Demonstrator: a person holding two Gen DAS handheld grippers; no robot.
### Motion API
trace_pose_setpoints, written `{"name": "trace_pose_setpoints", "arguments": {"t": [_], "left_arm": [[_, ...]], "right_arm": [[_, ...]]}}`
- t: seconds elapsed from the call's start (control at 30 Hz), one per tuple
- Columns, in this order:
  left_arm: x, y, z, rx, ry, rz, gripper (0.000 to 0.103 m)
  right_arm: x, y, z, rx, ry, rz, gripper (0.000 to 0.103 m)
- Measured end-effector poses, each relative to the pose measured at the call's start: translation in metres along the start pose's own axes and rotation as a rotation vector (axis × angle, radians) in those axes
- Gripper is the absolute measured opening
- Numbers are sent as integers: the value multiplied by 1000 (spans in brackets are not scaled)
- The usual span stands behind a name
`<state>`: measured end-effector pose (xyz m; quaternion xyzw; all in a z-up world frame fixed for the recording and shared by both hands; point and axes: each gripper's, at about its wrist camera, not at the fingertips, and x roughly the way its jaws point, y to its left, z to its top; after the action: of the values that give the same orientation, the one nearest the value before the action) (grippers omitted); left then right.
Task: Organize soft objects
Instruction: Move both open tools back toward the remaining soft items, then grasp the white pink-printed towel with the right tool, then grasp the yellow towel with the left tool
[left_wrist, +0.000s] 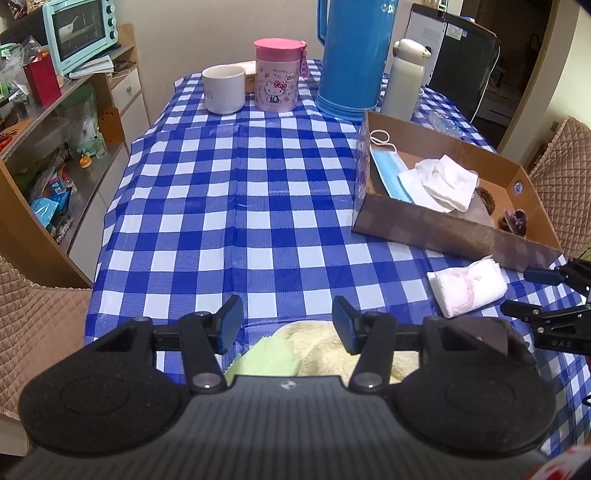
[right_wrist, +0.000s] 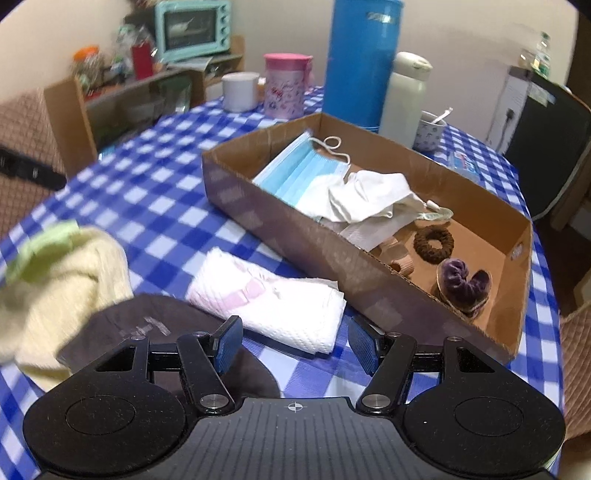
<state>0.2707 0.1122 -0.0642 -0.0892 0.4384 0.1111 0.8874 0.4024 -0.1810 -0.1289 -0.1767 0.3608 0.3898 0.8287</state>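
With jaws spread wide and gripping nothing, right gripper (right_wrist: 293, 343) hovers just near of folded white-pink cloth (right_wrist: 273, 301), cardboard box (right_wrist: 306, 240) beyond it. Left gripper (left_wrist: 287, 325) equally open, empty, above cream towel (left_wrist: 325, 350). "DAS" readable on right gripper's finger.

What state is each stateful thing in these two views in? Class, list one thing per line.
Cardboard box: open-topped, partly filled.
Face mask: lying in the box.
White cloth: crumpled, in the box.
Folded towel: folded, on the table outside the box.
Pink cup: lid on.
Left claw: open, empty.
Right claw: open, empty.
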Motion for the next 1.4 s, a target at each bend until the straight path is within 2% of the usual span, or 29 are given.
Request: {"name": "trace_pose_setpoints", "arguments": {"t": [0.33,0.47,0.5,0.57,0.8,0.87,1.23,1.4], "left_arm": [[19,0,-3,9,44,-15,50],[21,1,-5,12,52,-21,50],[21,2,-5,11,53,-21,50],[20,3,-7,8,54,-20,50],[15,9,-12,-2,52,-11,50],[13,11,-14,-3,52,-8,50],[-7,16,-32,6,51,-26,50],[-15,19,-41,-6,57,-58,50]], "right_arm": [[26,18,-9,-340,-1,-20,63],[40,24,-13,-401,20,12,52],[40,24,-13,-394,8,20,51],[42,21,-10,-358,17,45,39],[37,23,-7,-291,37,55,29],[30,22,-4,-239,42,64,23],[-27,-5,-5,173,57,95,19],[-53,-14,-18,285,61,89,19]]}}
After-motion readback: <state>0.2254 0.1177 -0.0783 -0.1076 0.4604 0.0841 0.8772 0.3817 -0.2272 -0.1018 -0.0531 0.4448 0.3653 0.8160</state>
